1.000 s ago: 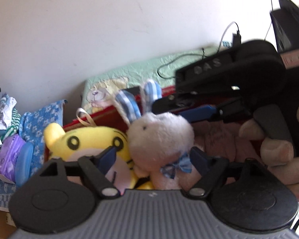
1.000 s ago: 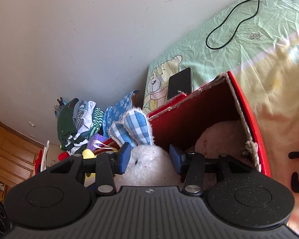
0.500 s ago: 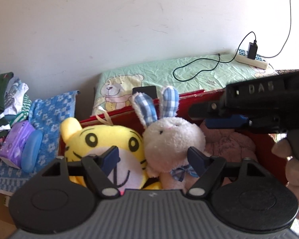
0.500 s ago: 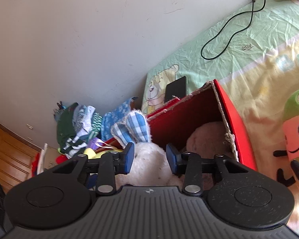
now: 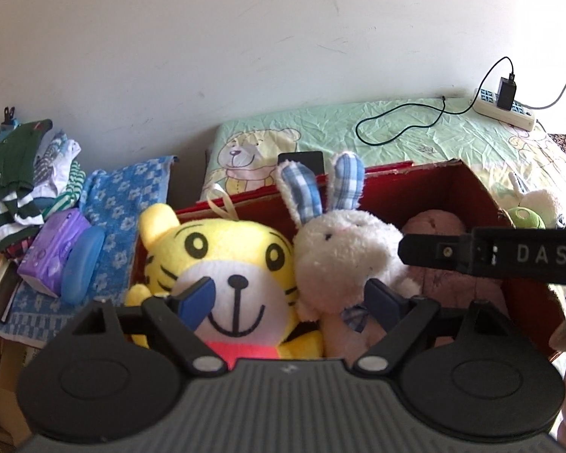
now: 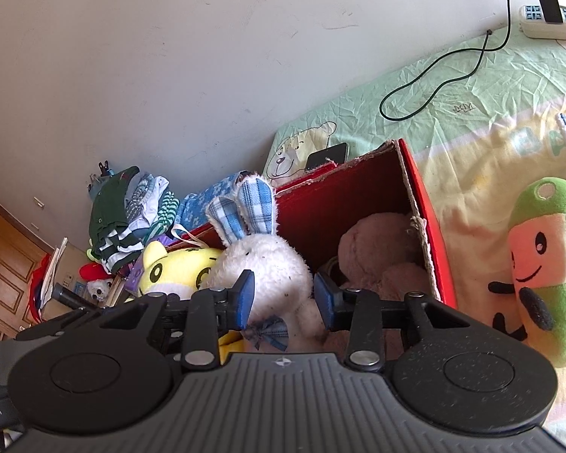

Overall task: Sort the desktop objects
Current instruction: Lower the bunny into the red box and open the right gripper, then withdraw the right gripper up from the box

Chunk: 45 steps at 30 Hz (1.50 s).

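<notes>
We are seeing the white rabbit (image 5: 343, 249) sitting upright in the red box (image 5: 483, 192) beside the tiger (image 5: 222, 264); left gripper (image 5: 290, 298) and right gripper (image 6: 281, 298) are both hanging released.

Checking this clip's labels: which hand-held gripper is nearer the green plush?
Right. The right hand-held gripper sits just left of the green plush; the left hand-held gripper faces the yellow tiger.

Both hand-held grippers have backed off the white rabbit (image 5: 345, 249).
</notes>
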Each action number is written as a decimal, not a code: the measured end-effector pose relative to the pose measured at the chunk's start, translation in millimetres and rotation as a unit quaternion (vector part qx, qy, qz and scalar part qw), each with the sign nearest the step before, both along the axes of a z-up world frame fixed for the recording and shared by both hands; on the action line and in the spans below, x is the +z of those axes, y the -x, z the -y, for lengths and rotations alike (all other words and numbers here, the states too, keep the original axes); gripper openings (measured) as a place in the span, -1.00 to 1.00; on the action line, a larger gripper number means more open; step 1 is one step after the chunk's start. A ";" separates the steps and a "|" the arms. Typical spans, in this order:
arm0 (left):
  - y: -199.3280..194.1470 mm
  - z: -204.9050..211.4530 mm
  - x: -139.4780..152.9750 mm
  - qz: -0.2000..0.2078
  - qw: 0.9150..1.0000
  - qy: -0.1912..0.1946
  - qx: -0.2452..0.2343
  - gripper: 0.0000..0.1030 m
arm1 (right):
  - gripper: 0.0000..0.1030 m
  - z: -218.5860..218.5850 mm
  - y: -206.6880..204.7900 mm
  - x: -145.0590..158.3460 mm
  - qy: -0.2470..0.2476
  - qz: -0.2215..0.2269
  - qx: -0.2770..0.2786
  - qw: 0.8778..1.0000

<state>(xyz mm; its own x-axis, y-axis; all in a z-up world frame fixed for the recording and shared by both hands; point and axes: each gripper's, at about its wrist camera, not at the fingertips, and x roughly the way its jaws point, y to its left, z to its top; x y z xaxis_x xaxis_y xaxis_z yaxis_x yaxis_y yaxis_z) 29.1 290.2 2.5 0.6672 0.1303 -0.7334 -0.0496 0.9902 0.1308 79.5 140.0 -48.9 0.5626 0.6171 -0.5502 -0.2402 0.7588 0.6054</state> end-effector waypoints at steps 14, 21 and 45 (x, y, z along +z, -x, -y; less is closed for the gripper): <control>15.7 25.4 8.0 -0.016 0.998 -0.023 0.050 0.74 | -0.24 24.0 15.6 11.5 0.024 0.007 0.021 0.999; 23.6 38.2 14.2 -0.026 0.997 -0.011 0.078 0.74 | -0.24 39.9 23.6 21.6 0.018 0.016 0.048 0.999; 29.1 154.3 41.7 0.012 0.999 -0.016 0.038 0.74 | -0.22 158.9 32.9 30.4 0.020 0.024 0.034 0.999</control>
<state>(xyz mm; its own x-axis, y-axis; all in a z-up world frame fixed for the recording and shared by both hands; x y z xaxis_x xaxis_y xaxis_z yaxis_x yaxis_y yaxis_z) 0.0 135.8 44.2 0.6724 0.2044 -0.7114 -0.1280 0.9787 0.1602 46.6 -18.9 -18.5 0.5461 0.6337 -0.5479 -0.3207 0.7623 0.5622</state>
